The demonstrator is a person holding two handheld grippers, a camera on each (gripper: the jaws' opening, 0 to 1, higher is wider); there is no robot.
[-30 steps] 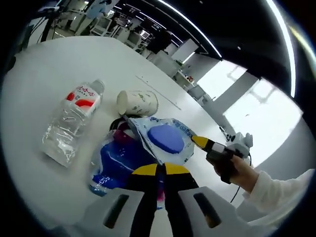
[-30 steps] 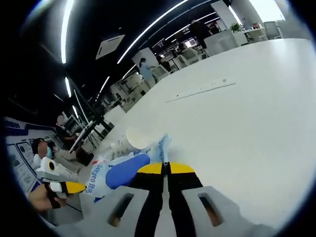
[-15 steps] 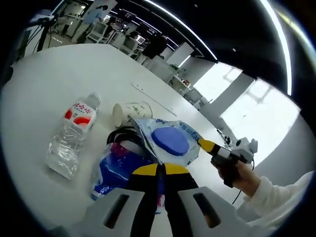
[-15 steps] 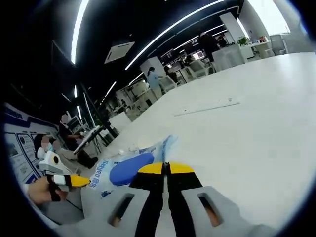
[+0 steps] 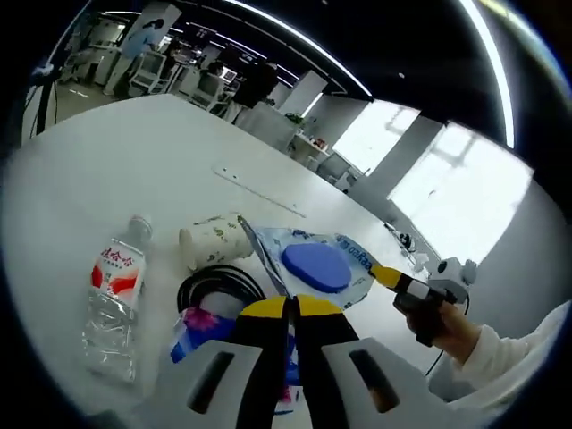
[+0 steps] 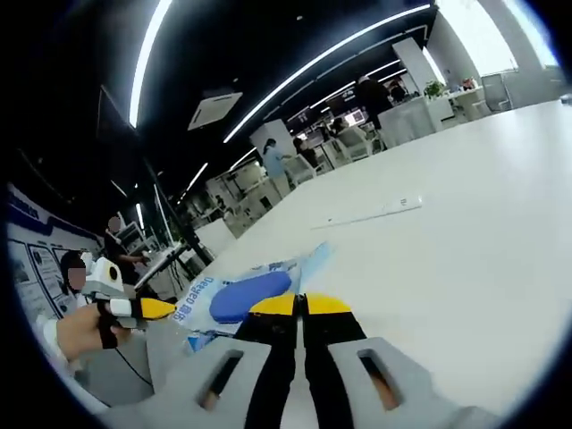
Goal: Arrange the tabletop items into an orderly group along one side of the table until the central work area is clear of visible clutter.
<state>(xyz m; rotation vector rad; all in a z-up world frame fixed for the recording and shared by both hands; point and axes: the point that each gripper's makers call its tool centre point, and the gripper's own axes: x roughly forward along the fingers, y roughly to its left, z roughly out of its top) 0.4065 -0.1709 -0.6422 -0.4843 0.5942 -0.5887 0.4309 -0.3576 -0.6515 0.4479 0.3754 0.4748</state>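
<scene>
A white pouch with a blue oval [image 5: 315, 266] hangs in the air, stretched between both grippers. My left gripper [image 5: 288, 308] is shut on its near corner. My right gripper [image 5: 386, 273] comes in from the right, shut on the far edge. In the right gripper view the same pouch [image 6: 248, 296] runs from my right gripper [image 6: 302, 306] to the left gripper [image 6: 154, 309]. Below on the table lie a water bottle [image 5: 112, 295], a tipped paper cup [image 5: 213, 245], a black cable coil [image 5: 219, 288] and a blue bag [image 5: 191, 337].
The white table [image 5: 98, 152] stretches wide beyond the items, with a thin white strip [image 5: 259, 188] lying on it; the strip [image 6: 366, 213] also crosses the table [image 6: 465, 214] in the right gripper view. Desks, chairs and people stand far behind.
Both grippers have risen with the pouch, lifting it off the pile. The black cable coil beneath it now shows, and the bottle, cup and blue bag look smaller and lower.
</scene>
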